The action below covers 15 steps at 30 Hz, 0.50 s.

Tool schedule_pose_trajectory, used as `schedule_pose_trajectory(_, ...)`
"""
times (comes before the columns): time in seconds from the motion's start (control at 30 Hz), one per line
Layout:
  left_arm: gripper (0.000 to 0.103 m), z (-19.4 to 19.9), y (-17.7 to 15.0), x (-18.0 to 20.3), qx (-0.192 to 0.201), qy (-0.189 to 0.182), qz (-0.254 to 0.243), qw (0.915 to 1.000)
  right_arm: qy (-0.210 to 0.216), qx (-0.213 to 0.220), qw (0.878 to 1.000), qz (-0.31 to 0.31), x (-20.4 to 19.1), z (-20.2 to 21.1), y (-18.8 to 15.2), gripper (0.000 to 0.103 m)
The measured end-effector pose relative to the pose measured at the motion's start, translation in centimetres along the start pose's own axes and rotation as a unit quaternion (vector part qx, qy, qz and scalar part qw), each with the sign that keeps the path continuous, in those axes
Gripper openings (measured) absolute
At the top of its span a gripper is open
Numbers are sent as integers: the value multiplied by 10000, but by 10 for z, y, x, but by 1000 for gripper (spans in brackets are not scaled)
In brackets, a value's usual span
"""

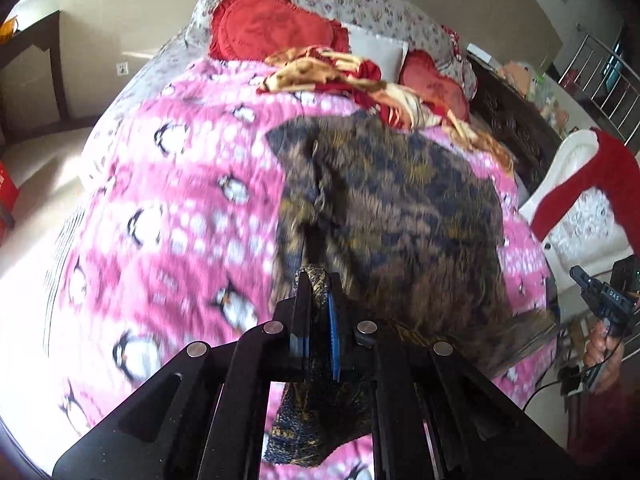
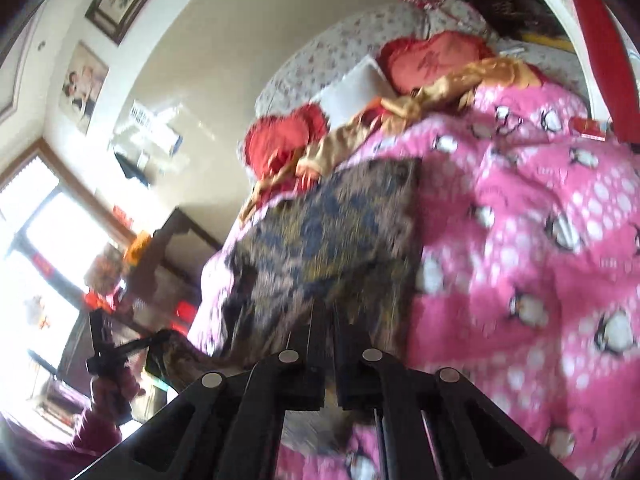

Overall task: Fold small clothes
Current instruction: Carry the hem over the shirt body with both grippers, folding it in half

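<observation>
Bedroom, pink penguin blanket (image 1: 168, 208); both grippers, left (image 1: 318, 300) and right (image 2: 326, 320), clamped on patterned garment (image 1: 400, 208); thin pinch, risk of slipping

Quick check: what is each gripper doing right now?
Left gripper: shut on the dark patterned garment.
Right gripper: shut on the same garment's edge.

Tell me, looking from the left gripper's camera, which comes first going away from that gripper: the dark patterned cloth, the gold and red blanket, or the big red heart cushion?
1. Dark patterned cloth: pinched in the left gripper, spreading ahead over the pink penguin blanket.
2. Gold and red blanket: crumpled beyond the cloth's far edge.
3. Big red heart cushion: farthest, up at the head of the bed.
</observation>
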State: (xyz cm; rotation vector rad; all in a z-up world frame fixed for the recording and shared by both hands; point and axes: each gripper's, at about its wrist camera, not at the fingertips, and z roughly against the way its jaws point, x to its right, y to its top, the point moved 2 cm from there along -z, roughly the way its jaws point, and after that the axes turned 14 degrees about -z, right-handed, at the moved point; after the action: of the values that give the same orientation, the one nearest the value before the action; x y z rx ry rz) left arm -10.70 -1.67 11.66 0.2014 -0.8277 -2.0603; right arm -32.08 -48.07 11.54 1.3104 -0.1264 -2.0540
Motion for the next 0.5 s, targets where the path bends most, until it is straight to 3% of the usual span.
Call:
schedule_pose_trajectory(0.1, 6, -12, 21, 2, 25, 8, -65, 10000, -121, 85, 9999, -73, 2, -13, 30, 3)
schedule_pose_trajectory(0.27, 6, -22, 28, 11, -91, -19, -241, 9997, -578, -860, 9946, 63, 0, -45, 21, 6)
schedule_pose_trajectory(0.3, 6, -24, 28, 11, -127, -14, -239, 9996, -768, -1090, 9908, 214, 1, -49, 10, 9)
schedule_pose_trajectory(0.37, 6, -25, 25, 7, -178, -18, -192, 9997, -1061, -1386, 9840, 350, 7, -52, -10, 36)
schedule_pose_trajectory(0.4, 6, -26, 24, 5, -212, -13, -156, 9997, -1145, -1517, 9814, 285, 14, -52, -21, 41)
schedule_pose_trajectory(0.5, 6, -28, 19, 1, -270, -2, -76, 9996, -1238, -1771, 9764, 54, 34, -50, -40, 43)
